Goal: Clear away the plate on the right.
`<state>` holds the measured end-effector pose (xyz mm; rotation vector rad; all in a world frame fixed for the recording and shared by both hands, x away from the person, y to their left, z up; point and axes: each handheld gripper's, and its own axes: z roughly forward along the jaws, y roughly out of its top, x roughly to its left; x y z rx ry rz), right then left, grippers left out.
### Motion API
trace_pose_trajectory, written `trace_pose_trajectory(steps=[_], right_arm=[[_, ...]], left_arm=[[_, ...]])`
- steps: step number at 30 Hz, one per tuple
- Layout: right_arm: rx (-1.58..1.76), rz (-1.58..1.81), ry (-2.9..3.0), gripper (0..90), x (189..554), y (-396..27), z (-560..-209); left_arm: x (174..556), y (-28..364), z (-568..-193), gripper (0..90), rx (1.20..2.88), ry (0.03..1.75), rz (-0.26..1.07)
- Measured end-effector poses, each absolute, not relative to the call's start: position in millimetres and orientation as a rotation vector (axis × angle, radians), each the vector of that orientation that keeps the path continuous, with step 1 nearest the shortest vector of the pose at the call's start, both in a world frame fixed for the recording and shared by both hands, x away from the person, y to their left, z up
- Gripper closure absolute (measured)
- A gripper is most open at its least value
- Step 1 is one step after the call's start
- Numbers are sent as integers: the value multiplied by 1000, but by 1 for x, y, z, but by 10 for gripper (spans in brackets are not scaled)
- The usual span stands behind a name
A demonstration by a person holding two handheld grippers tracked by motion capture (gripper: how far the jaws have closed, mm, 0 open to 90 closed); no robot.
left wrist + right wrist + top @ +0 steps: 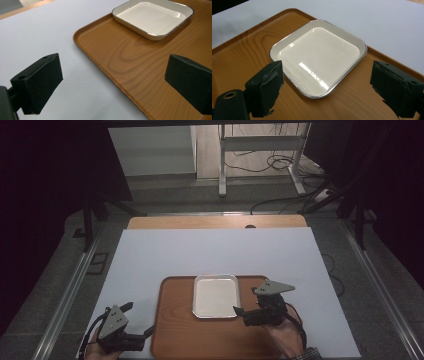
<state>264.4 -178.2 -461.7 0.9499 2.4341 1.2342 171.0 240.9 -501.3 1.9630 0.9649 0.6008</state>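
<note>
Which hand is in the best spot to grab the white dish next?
Probably the right. The right gripper sits over the wooden tray, open, right beside the white dish, which lies straight ahead between its fingers. The left gripper waits at the tray's left edge, farther off.

We hold our left gripper [131, 324] at the lower left of the high view, jaws spread; our right gripper [239, 312] sits lower right, jaws wide apart.
</note>
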Motion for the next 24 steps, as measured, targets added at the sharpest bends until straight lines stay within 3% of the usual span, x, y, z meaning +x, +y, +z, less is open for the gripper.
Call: trace_pose_trajectory(steps=[24], right_arm=[[984, 1236, 2341, 0, 249, -216, -460]], left_arm=[[171, 241, -501, 12, 1962, 964, 601]])
